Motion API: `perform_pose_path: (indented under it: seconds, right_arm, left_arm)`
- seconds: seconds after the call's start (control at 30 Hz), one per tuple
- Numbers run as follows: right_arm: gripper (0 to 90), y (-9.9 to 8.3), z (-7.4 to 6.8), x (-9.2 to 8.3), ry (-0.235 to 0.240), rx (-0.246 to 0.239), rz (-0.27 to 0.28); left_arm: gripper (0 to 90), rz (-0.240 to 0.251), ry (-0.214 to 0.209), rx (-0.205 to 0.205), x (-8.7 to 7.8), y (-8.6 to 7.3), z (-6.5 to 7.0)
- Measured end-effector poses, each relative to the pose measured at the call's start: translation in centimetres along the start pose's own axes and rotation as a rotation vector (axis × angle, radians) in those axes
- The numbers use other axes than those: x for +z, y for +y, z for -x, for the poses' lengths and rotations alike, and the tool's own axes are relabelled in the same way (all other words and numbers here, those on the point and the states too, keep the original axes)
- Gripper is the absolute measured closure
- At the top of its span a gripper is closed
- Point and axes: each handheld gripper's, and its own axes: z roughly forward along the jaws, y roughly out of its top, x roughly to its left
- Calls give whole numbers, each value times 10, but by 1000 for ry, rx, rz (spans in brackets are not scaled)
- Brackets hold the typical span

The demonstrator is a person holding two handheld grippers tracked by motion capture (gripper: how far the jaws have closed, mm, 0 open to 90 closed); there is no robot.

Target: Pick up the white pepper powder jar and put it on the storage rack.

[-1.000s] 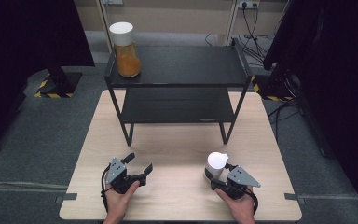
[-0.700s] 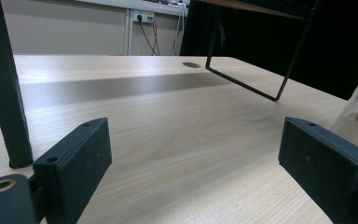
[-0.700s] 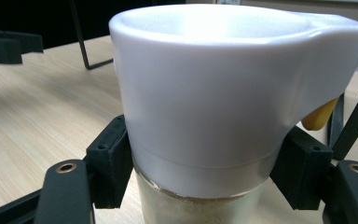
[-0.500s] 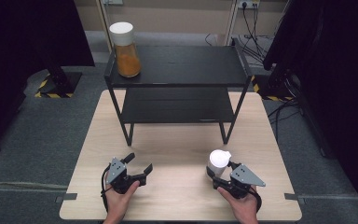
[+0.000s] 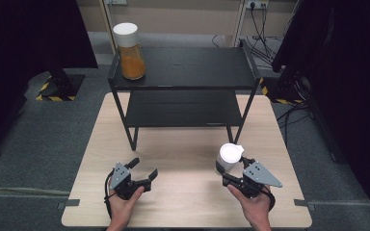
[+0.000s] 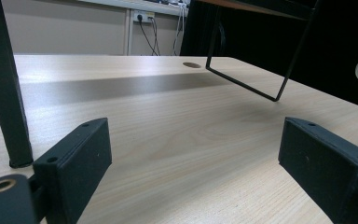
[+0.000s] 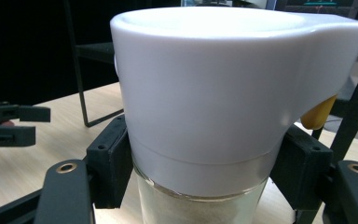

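My right gripper (image 5: 230, 169) is shut on a glass jar (image 5: 229, 157) with a white lid, near the table's front right. In the right gripper view the jar (image 7: 214, 102) stands upright between the two black jaws of that gripper (image 7: 205, 168), with pale powder behind the glass and a yellow tab at the lid's right. My left gripper (image 5: 144, 166) rests low at the front left, open, with nothing between its fingers. In the left gripper view that gripper (image 6: 191, 158) has bare wood between its jaws.
A black two-level shelf (image 5: 183, 72) stands on the far half of the wooden table (image 5: 183, 192). A white-lidded jar of orange powder (image 5: 130, 52) sits on its top left corner. A shelf leg (image 6: 4, 84) stands close to my left gripper.
My right gripper has carried the white-lidded jar slightly up and forward. The left gripper has stayed in place.
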Motion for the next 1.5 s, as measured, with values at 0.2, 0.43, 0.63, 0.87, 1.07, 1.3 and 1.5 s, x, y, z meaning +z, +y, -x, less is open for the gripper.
perform_pose_path:
  seconds: [0.2,0.43,0.63,0.87,1.07,1.3,1.5]
  right_arm:
    - [307,5,1,-1,-20,11,19]
    - [307,15,3,0,-31,6,32]
    - [308,25,4,1,-41,-3,45]
    - [307,36,5,4,-42,-9,59]
    - [308,45,6,9,-39,-15,67]
    - [308,53,7,12,-38,-12,76]
    - [308,58,8,14,-44,-11,82]
  left_arm:
    - [88,0,1,2,0,0,0]
    - [88,-2,1,3,0,0,0]
    - [88,-2,0,3,0,0,0]
    - [87,-2,0,1,0,0,0]
    - [87,-2,0,2,0,0,0]
    - [87,-3,-1,3,0,0,0]
    - [88,-3,0,4,0,0,0]
